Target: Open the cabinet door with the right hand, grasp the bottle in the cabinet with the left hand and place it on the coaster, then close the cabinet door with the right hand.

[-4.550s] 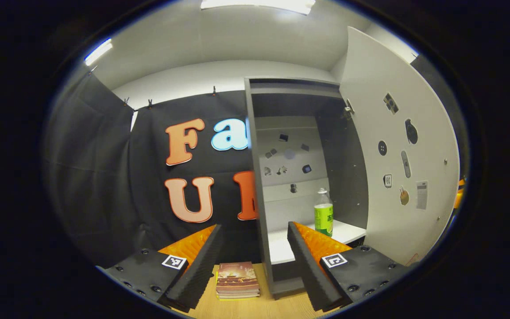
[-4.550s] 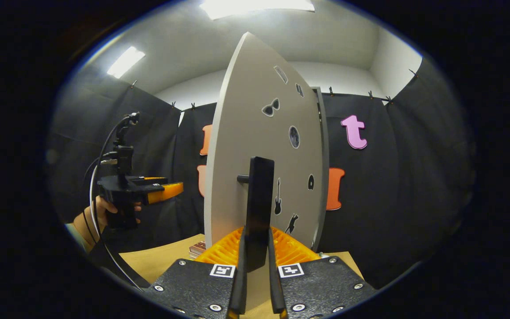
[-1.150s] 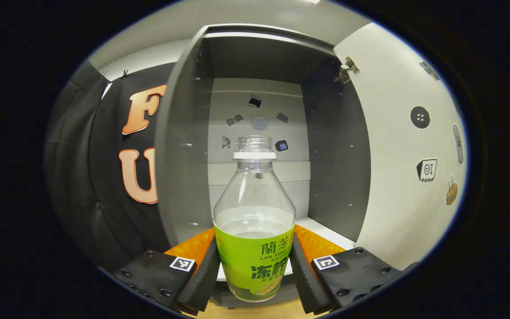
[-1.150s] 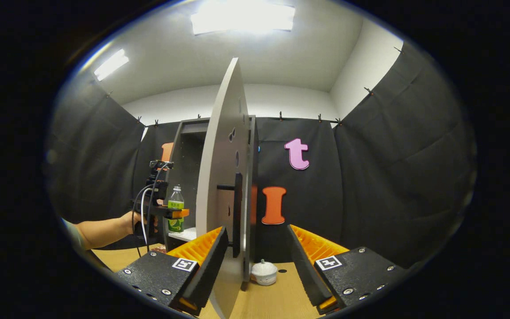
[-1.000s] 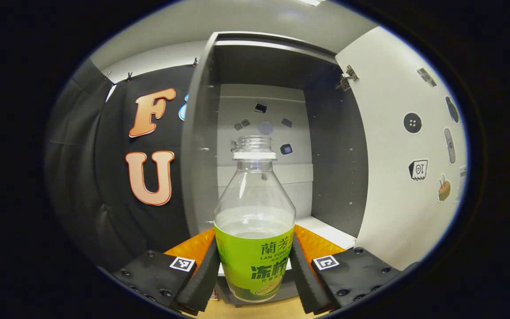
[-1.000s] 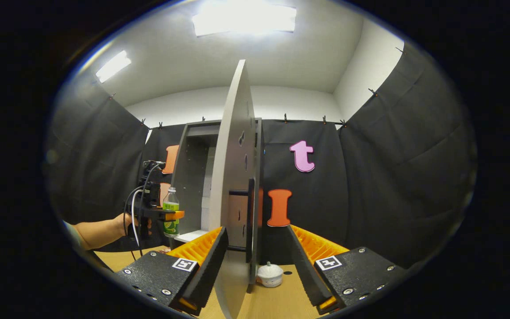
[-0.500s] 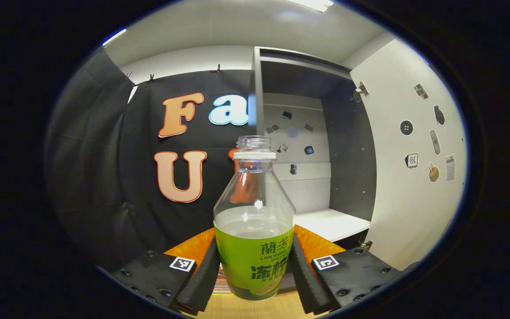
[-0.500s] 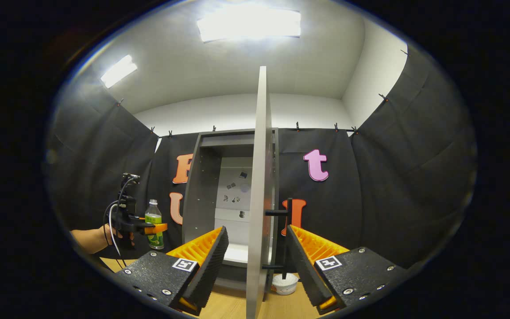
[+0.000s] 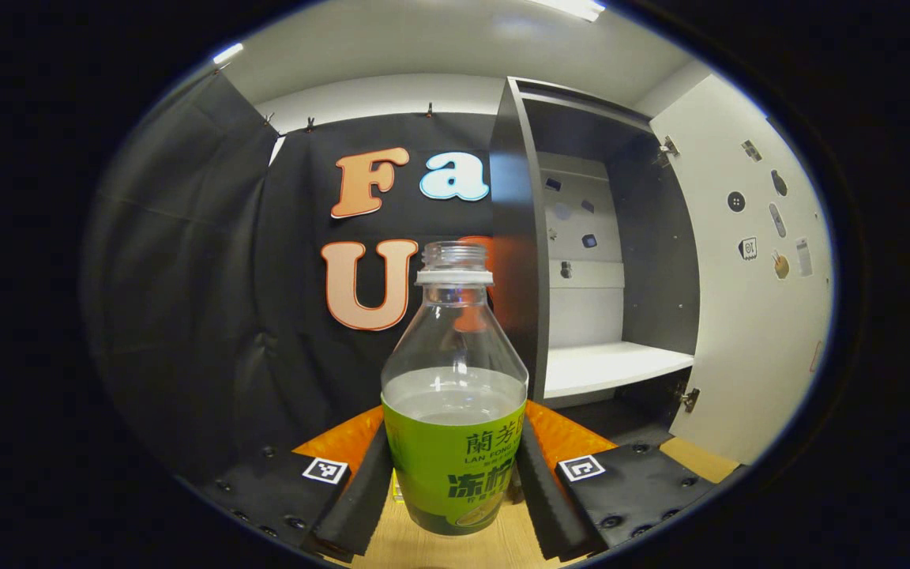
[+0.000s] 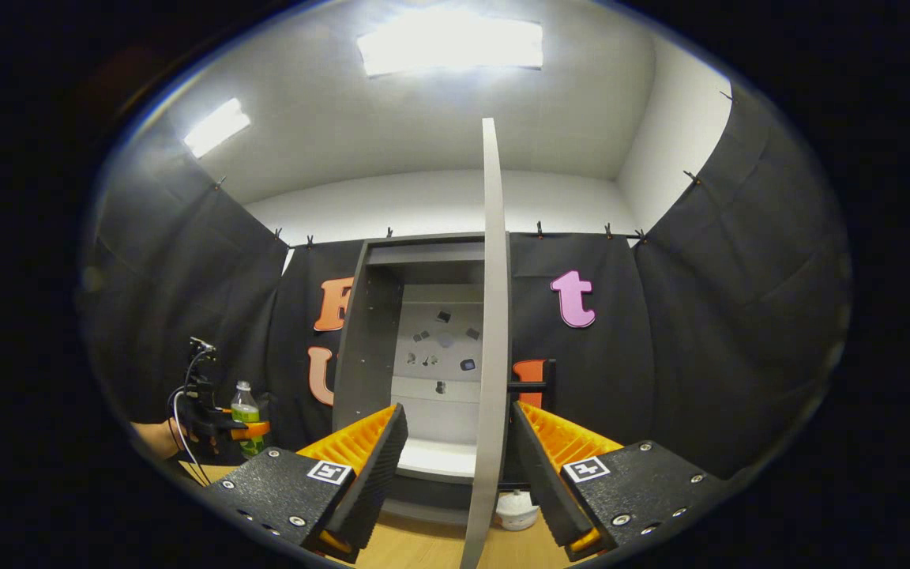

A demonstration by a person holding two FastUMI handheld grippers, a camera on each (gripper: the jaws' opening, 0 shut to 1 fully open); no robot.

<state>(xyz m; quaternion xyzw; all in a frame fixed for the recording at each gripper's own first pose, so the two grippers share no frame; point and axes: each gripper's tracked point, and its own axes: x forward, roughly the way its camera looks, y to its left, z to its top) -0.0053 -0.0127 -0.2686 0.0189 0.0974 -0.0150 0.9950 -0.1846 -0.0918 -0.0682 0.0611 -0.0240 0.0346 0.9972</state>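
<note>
My left tool [image 9: 453, 482] was clamped on the labelled belly of the bottle [image 9: 453, 395], held upright outside the cabinet [image 9: 581, 237]; uncapped, part-full thin plastic, I judged it light, squashy and spill-prone, while my right tool [image 10: 453, 466] stood apart astride the door [image 10: 489, 332].

The right claw [image 10: 455, 466] gapes around the cabinet door [image 10: 491, 332] edge, cabinet [image 10: 368, 332] behind.

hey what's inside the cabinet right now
The cabinet holds a bare white shelf and small stickers on its back panel. The bottle is out, gripped by the left gripper. Below the shelf it is too dark to tell.
</note>
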